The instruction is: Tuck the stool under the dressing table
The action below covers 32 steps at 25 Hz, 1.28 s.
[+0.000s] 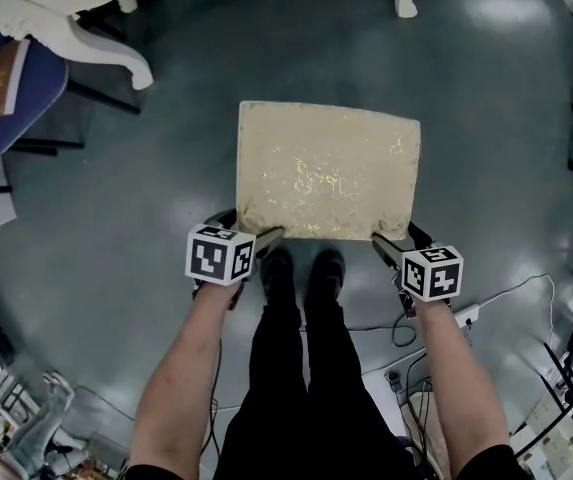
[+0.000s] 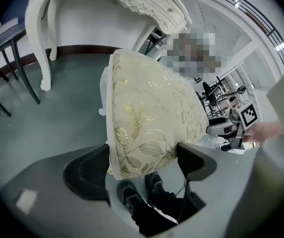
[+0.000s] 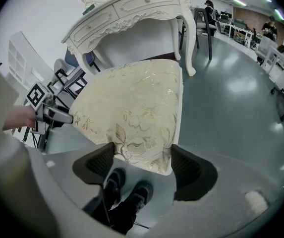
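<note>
one stool [image 1: 328, 171] on the grey floor [image 1: 116, 218], two grippers released at its near corners

the stool has a rectangular cream cushion with a shiny gold leaf-and-flower pattern and a white frame under it; it stands just beyond the person's two black shoes [image 1: 301, 268], still out from under the white carved dressing table [image 3: 132, 9] at the far side. the left gripper [image 1: 249, 226] straddles the near left corner and the right gripper [image 1: 403, 238] the near right one. each pair of dark fingers [image 2: 85, 175] [image 3: 191, 167] is spread wide with the cushion edge between them, unclenched. two marker cubes [image 1: 220, 254] [image 1: 432, 272] show black-and-white square patterns.
</note>
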{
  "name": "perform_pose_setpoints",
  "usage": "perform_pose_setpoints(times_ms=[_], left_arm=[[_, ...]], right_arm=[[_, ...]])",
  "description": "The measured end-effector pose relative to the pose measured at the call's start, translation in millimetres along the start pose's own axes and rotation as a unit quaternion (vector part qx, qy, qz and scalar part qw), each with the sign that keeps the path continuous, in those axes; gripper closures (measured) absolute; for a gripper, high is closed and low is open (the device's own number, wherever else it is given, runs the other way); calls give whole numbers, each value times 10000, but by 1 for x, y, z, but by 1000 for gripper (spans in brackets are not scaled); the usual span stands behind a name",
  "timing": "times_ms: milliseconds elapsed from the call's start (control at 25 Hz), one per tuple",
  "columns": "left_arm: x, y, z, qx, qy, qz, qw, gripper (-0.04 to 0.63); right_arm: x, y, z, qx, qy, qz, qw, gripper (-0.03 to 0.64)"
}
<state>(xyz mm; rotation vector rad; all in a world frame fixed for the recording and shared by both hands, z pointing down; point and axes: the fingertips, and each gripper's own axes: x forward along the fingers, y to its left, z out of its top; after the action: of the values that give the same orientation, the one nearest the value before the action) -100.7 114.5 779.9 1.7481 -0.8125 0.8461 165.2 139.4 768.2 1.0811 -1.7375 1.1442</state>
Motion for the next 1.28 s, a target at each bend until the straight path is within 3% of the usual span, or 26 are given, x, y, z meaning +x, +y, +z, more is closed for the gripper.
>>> perform_pose_setpoints(times_ms=[320, 440, 600, 880, 1280], left_arm=[[1, -2, 2, 296, 38, -290, 9991, 132], [0, -4, 2, 305, -5, -302, 9991, 132], [0, -5, 4, 431, -35, -256, 9987, 130], [-3, -3, 4, 455, 245, -35, 9987, 138], [-10, 21, 63, 203, -230, 523, 9982, 155]], right_arm=[[0, -2, 0, 62, -195, -162, 9997, 250], [-2, -2, 1, 107, -465, -230, 9986, 252], [-3, -3, 1, 96, -436, -269, 9986, 255], [0, 0, 3, -55, -199, -324, 9993, 265], [15, -7, 78, -377, -433, -78, 9983, 263]])
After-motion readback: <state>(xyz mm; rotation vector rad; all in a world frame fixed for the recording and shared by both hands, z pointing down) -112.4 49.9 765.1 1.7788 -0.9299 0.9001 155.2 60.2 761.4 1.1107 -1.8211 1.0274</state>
